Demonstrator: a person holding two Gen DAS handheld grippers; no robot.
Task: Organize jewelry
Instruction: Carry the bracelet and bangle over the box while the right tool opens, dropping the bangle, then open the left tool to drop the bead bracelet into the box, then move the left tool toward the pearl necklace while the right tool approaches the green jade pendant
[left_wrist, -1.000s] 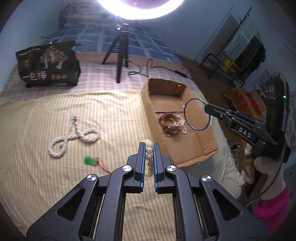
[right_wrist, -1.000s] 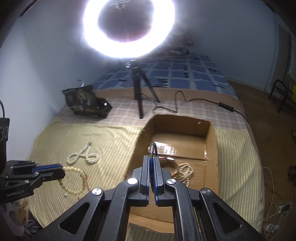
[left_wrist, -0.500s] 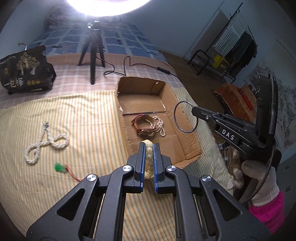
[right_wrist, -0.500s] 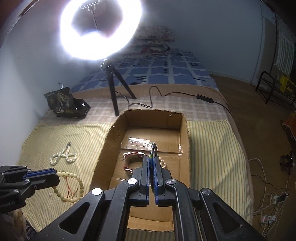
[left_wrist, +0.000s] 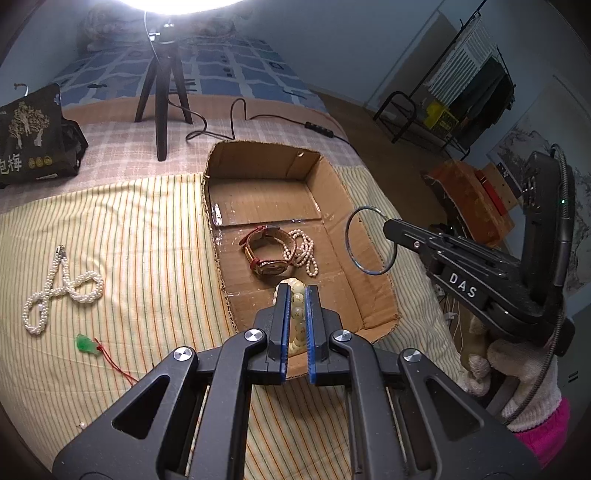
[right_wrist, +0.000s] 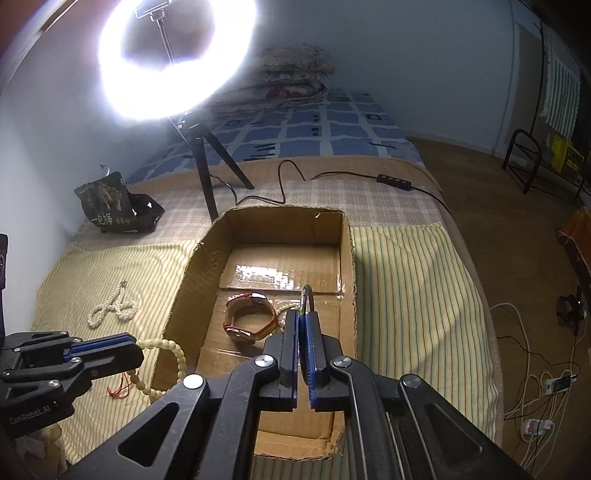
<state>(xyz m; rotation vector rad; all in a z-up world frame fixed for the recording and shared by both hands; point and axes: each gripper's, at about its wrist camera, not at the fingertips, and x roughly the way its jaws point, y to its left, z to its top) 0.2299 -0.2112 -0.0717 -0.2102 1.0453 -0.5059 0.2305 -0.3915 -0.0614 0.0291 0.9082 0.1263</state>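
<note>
My left gripper (left_wrist: 296, 291) is shut on a cream bead bracelet (left_wrist: 297, 314) and holds it over the near end of the open cardboard box (left_wrist: 343, 192); the bracelet hangs at the box's left wall in the right wrist view (right_wrist: 173, 354). My right gripper (right_wrist: 303, 317) is shut on a thin metal bangle (left_wrist: 369, 240), held above the box's right side. Inside the box lie a brown-strap watch (left_wrist: 267, 251) and a small pearl string (left_wrist: 304, 251). A white pearl necklace (left_wrist: 61, 284) and a green pendant on a red cord (left_wrist: 86, 343) lie on the striped cloth to the left.
A ring light on a black tripod (left_wrist: 162, 85) stands behind the box, its cable (left_wrist: 236, 114) trailing right. A black snack bag (left_wrist: 29, 140) sits at the far left. The bed edge drops off right of the box, with floor clutter (left_wrist: 469, 192) beyond.
Both grippers moved forward toward the box with their jewelry still held. The bead bracelet now hangs over the box's near end, and the bangle sits lower over its right side.
</note>
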